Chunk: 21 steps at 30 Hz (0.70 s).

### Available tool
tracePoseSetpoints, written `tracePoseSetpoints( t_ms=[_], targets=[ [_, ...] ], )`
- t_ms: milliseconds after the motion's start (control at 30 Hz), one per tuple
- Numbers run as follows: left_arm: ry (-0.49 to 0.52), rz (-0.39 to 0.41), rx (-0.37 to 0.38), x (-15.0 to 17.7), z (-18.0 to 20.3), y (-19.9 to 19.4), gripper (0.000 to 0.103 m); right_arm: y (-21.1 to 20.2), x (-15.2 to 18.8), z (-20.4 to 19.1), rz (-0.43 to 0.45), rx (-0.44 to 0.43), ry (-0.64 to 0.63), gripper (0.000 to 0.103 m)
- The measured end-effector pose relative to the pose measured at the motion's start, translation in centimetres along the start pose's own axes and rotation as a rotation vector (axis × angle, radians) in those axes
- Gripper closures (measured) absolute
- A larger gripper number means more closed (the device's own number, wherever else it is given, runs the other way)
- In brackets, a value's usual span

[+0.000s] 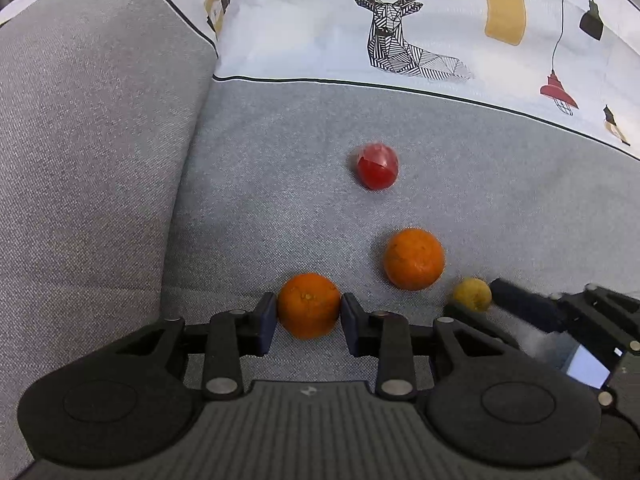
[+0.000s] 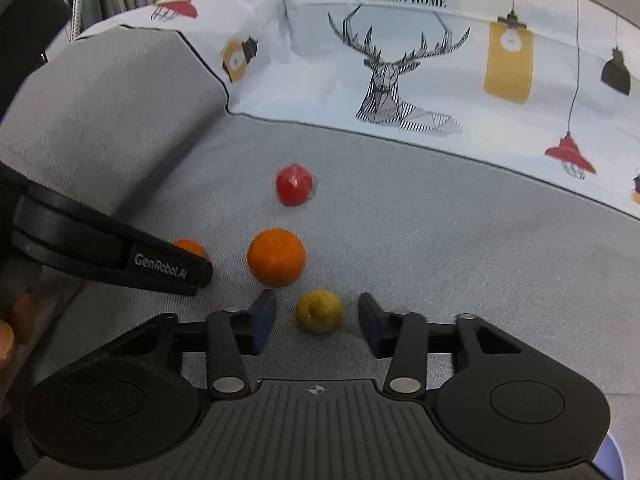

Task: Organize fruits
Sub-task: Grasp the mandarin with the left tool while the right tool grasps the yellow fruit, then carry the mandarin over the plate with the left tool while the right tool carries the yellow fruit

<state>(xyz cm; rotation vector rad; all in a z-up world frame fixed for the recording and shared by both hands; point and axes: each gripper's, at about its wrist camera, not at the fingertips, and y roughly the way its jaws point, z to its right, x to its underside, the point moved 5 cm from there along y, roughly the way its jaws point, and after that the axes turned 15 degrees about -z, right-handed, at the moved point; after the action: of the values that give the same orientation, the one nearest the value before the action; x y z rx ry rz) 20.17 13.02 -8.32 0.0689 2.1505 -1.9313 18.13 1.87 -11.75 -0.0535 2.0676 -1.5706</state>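
Observation:
Several fruits lie on a grey sofa seat (image 1: 280, 140). My left gripper (image 1: 308, 312) is shut on an orange (image 1: 308, 306), with a blue pad pressing each side of it; in the right wrist view only a sliver of this orange (image 2: 190, 248) shows behind the left gripper's finger (image 2: 160, 264). A second orange (image 1: 414, 259) (image 2: 276, 257) rests just beyond it to the right. Farther back sits a red fruit (image 1: 377, 166) (image 2: 295, 185). My right gripper (image 2: 318, 314) straddles a small yellow-green fruit (image 2: 319, 311) (image 1: 472, 294), with a gap on each side, so it is open.
A grey armrest (image 1: 80, 160) rises along the left of the seat. A white cushion printed with a deer and lamps (image 1: 400, 32) (image 2: 392, 80) lines the back. A person's fingertips (image 2: 6, 344) show at the left edge of the right wrist view.

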Motion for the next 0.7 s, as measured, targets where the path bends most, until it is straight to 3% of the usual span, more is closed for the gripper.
tracePoseSetpoints(
  t_ms=[233, 500, 700],
  targets=[
    [0.012, 0.02, -0.009, 0.4, 0.2, -0.6, 0.066, -1.9, 0.4, 0.2, 0.035, -0.019, 0.042, 0.075],
    [0.101, 0.196, -0.013, 1.9, 2.3, -4.7, 0.066, -11.5, 1.7, 2.9, 0.16, 0.039, 0.138, 0.075],
    [0.184, 0.325, -0.038, 3.8, 4.0, -8.1, 0.066, -16.9, 6.0, 5.2, 0.243, 0.097, 0.211, 0.075]
  ],
)
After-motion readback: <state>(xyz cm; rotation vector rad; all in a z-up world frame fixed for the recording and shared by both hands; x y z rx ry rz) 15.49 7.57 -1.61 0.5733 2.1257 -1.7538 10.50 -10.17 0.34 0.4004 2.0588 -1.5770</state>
